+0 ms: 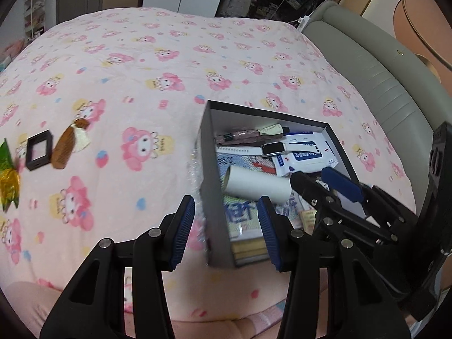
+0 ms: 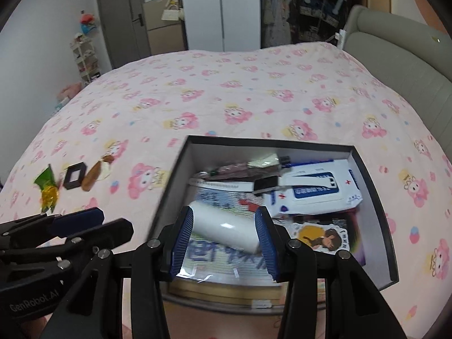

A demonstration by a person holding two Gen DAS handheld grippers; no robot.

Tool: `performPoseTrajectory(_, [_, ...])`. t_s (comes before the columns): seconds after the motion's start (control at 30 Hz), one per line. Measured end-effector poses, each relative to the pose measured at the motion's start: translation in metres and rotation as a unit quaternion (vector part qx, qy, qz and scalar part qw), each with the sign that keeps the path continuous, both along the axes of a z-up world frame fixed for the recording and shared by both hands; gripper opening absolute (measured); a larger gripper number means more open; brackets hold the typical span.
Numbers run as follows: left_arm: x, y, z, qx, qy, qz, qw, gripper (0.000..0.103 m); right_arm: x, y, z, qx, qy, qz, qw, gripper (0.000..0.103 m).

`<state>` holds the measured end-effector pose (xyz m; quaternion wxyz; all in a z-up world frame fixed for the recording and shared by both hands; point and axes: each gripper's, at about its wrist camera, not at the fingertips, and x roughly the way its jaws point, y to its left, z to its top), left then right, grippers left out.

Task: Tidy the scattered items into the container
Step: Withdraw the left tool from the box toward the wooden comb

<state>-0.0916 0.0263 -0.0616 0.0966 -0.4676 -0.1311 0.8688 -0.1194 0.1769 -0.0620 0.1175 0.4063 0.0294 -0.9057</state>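
Observation:
A dark open box lies on the pink bed and holds a white roll, a wipes pack, a watch, books and other items. My right gripper is open above the box, its fingers either side of the white roll, which lies in the box. It also shows in the left wrist view. My left gripper is open and empty over the box's left wall. A wooden comb, a black square frame and a green-gold wrapper lie on the bed to the left.
The bed's pink cartoon blanket stretches far behind the box. A grey padded headboard runs along the right. A wardrobe, a door and shelves stand beyond the bed's far edge.

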Motion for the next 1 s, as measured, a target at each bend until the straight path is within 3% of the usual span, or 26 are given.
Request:
performPoseTrajectory(0.47, [0.052, -0.061, 0.022, -0.033, 0.034, 0.048, 0.9977, 0.047, 0.038, -0.064, 0.016, -0.015, 0.019, 0.045, 0.999, 0.042])
performPoseTrajectory(0.83, [0.072, -0.131, 0.019, -0.028, 0.044, 0.094, 0.9942, 0.046, 0.045, -0.133, 0.017, -0.008, 0.023, 0.086, 0.996, 0.042])
performPoseTrajectory(1.0, [0.071, -0.162, 0.008, -0.001, 0.039, 0.118, 0.9922, 0.046, 0.041, -0.163, 0.012, 0.011, 0.021, 0.107, 0.994, 0.042])
